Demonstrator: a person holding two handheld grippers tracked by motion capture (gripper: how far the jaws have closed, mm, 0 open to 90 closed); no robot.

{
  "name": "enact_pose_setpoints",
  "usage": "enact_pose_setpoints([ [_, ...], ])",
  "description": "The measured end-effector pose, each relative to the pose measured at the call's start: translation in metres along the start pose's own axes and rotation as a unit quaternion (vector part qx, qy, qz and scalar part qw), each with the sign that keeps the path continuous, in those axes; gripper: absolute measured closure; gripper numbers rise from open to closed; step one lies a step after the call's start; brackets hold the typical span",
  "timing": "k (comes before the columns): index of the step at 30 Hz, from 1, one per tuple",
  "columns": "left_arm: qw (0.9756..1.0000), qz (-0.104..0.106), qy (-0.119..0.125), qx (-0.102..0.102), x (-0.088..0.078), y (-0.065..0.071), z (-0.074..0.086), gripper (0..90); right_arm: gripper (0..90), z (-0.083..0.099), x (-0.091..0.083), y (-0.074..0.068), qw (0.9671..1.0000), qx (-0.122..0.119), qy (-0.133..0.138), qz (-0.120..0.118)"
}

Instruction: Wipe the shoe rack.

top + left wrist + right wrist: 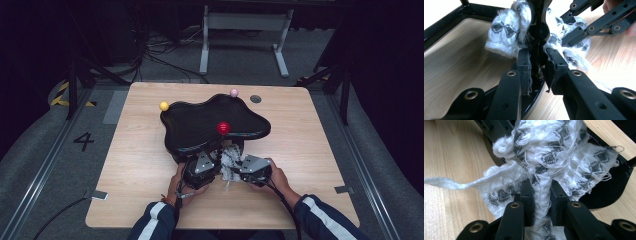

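A black wavy-edged stand [200,120] sits mid-table with a red ball [223,128], a yellow ball [164,106] and a pink ball [233,92] on its rim. A white cloth with a dark leaf print [231,161] is bunched around the stand's stem under its front edge. My left gripper [204,167] is shut on the glossy black stem [539,32], with its pads [524,67] on either side. The cloth [505,32] wraps behind it. My right gripper [246,167] is shut on a twisted strand of the cloth [541,202], which fans out above the jaws [554,152].
The stand's black base [610,187] lies just behind the cloth. The other gripper's black linkage [586,30] reaches into the cloth from the upper right of the left gripper view. Bare wooden tabletop [310,135] surrounds the stand. A small dark disc [255,99] sits near the far edge.
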State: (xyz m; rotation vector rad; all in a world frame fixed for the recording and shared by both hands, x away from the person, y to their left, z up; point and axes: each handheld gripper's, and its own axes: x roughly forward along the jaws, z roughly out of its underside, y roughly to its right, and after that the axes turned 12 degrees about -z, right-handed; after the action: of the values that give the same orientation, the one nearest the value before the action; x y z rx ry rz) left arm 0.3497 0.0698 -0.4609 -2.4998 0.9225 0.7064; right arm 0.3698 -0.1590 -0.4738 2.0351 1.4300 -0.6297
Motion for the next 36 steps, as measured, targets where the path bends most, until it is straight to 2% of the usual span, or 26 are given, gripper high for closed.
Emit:
enact_pose_setpoints([
  [2, 1.0000, 0.000, 0.004, -0.009, 0.000, 0.001, 0.001, 74.2, 76.7, 0.000, 0.000, 0.000, 1.0000, -0.003, -0.004, 0.002],
  [4, 1.0000, 0.001, -0.002, 0.003, -0.003, -0.001, 0.003, 71.7, 76.9, 0.000, 0.000, -0.001, 0.9999, -0.010, -0.010, 0.007],
  [7, 1.0000, 0.003, 0.000, 0.001, -0.008, -0.005, 0.008, 71.1, 77.0, 0.000, 0.001, 0.000, 0.9998, -0.011, -0.013, 0.009],
  [8, 0.9999, 0.006, 0.006, -0.010, -0.008, -0.005, 0.010, 71.6, 77.0, 0.001, 0.001, 0.001, 0.9998, -0.009, -0.014, 0.009],
  [9, 0.9999, 0.004, 0.002, -0.014, -0.009, -0.007, 0.011, 73.2, 77.0, 0.001, 0.001, 0.002, 0.9998, -0.008, -0.015, 0.009],
  [13, 0.9997, 0.008, 0.013, -0.020, -0.007, -0.007, 0.008, 78.7, 77.0, 0.003, 0.001, 0.004, 0.9998, -0.004, -0.018, 0.012],
  [15, 1.0000, 0.004, 0.009, -0.001, -0.006, -0.005, 0.004, 80.0, 76.9, 0.004, 0.001, 0.005, 0.9997, -0.001, -0.021, 0.014],
  [17, 0.9999, 0.003, 0.013, -0.002, -0.005, -0.004, 0.002, 81.1, 76.9, 0.004, 0.001, 0.006, 0.9997, 0.000, -0.020, 0.013],
  [18, 0.9998, 0.005, 0.018, -0.012, -0.004, -0.004, 0.001, 81.1, 76.9, 0.005, 0.000, 0.007, 0.9997, 0.003, -0.022, 0.014],
  [21, 0.9997, 0.000, 0.023, -0.010, -0.002, -0.002, -0.002, 81.8, 76.7, 0.006, 0.000, 0.010, 0.9995, 0.005, -0.024, 0.019],
  [24, 0.9994, 0.000, 0.029, -0.018, 0.002, 0.002, -0.005, 81.5, 76.5, 0.009, -0.002, 0.012, 0.9994, 0.007, -0.026, 0.024],
  [25, 0.9995, -0.001, 0.029, -0.011, 0.003, 0.002, -0.005, 81.6, 76.4, 0.010, -0.003, 0.013, 0.9993, 0.008, -0.026, 0.024],
  [26, 0.9993, -0.002, 0.032, -0.017, 0.005, 0.004, -0.006, 81.7, 76.4, 0.011, -0.004, 0.014, 0.9993, 0.010, -0.026, 0.025],
  [30, 0.9996, -0.007, 0.028, -0.006, 0.008, 0.009, -0.010, 79.1, 76.4, 0.015, -0.007, 0.019, 0.9990, 0.016, -0.030, 0.028],
  [32, 0.9995, -0.001, 0.031, -0.012, 0.006, 0.010, -0.008, 75.4, 76.2, 0.016, -0.007, 0.020, 0.9991, 0.020, -0.029, 0.026],
  [33, 0.9995, 0.002, 0.031, -0.007, 0.004, 0.009, -0.006, 75.4, 76.2, 0.017, -0.007, 0.021, 0.9990, 0.023, -0.029, 0.025],
  [35, 0.9997, 0.003, 0.022, -0.014, -0.003, 0.006, 0.003, 73.6, 76.0, 0.017, -0.007, 0.022, 0.9991, 0.021, -0.029, 0.024],
  [36, 0.9999, 0.001, 0.012, -0.002, -0.007, 0.001, 0.006, 72.6, 75.8, 0.017, -0.007, 0.022, 0.9991, 0.021, -0.029, 0.024],
])
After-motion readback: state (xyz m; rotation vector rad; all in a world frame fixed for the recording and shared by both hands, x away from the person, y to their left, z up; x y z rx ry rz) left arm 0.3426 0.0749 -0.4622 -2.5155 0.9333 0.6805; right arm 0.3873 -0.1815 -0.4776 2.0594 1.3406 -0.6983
